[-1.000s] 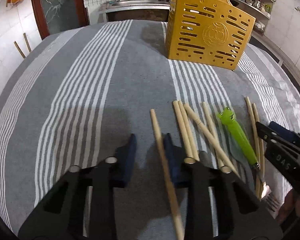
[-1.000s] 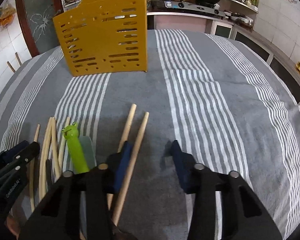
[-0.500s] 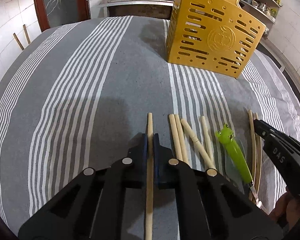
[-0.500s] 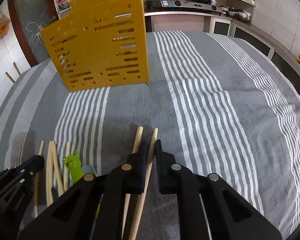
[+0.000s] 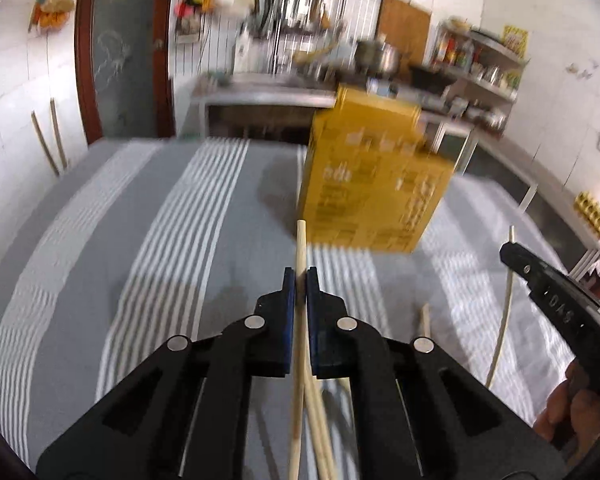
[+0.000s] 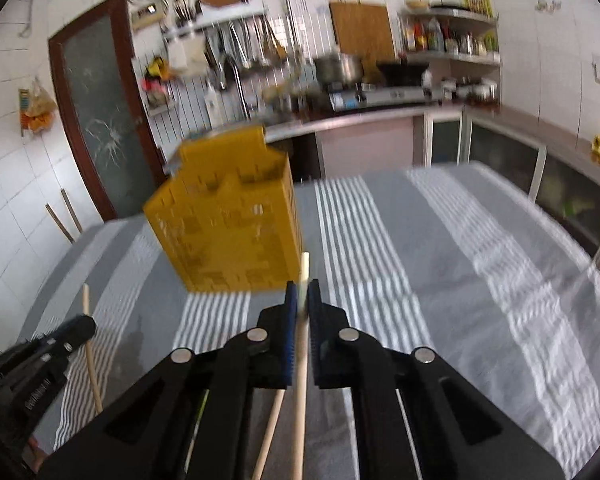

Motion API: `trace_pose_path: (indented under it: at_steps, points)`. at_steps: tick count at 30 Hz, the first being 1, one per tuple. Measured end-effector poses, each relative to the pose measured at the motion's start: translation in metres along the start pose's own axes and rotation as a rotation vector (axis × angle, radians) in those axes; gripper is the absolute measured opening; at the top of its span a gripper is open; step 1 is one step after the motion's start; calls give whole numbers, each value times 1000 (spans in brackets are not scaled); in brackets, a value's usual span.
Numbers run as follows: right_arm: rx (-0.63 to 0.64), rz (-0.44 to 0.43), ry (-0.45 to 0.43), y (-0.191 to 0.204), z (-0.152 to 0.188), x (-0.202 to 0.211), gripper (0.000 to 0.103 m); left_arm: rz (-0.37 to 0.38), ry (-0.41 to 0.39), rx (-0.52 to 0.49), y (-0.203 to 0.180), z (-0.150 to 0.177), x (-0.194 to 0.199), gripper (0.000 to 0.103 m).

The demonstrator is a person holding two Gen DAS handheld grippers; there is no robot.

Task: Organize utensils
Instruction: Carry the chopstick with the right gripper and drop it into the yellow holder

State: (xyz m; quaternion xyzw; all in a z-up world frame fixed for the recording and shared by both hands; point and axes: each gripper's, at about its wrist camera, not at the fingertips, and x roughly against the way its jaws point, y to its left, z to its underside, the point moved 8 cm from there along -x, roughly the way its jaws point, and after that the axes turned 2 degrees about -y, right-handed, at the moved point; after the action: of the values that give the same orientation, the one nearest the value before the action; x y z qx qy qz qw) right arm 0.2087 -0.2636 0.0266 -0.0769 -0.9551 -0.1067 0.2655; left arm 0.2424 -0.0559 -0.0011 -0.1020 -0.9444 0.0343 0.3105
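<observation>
My left gripper (image 5: 299, 276) is shut on a pale wooden chopstick (image 5: 300, 240), held above the grey striped cloth (image 5: 140, 240), its tip in line with the yellow slotted utensil holder (image 5: 372, 184). In the right wrist view, my right gripper (image 6: 302, 288) is shut on another chopstick (image 6: 305, 266), whose tip overlaps the holder (image 6: 228, 216). Each gripper shows in the other's view: the right one (image 5: 512, 256) at the right edge with its chopstick (image 5: 507, 280), the left one (image 6: 85, 326) at the lower left with its chopstick (image 6: 89, 340). More chopsticks (image 5: 320, 432) lie on the cloth below.
The holder stands upright at the far middle of the table. Behind the table run a kitchen counter (image 6: 364, 120) with pots and a stove, a rack of hanging tools and a glass door (image 6: 100, 128). A person's hand (image 5: 568, 412) holds the right gripper.
Both grippers closed on a chopstick each, then lifted them off the cloth and tilted up, so the kitchen wall now fills the upper view. The green frog-handled utensil has dropped out of sight.
</observation>
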Motion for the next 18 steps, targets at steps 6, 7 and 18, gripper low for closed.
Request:
trace_pose_path:
  at_steps: [6, 7, 18]
  points:
    - [31, -23, -136, 5, -26, 26, 6, 3, -112, 7, -3, -24, 21, 4]
    - [35, -29, -150, 6, -27, 29, 6, 5, -120, 12, -3, -26, 22, 4]
    - [23, -53, -294, 6, -71, 51, 6, 25, -268, -6, -12, -62, 47, 4]
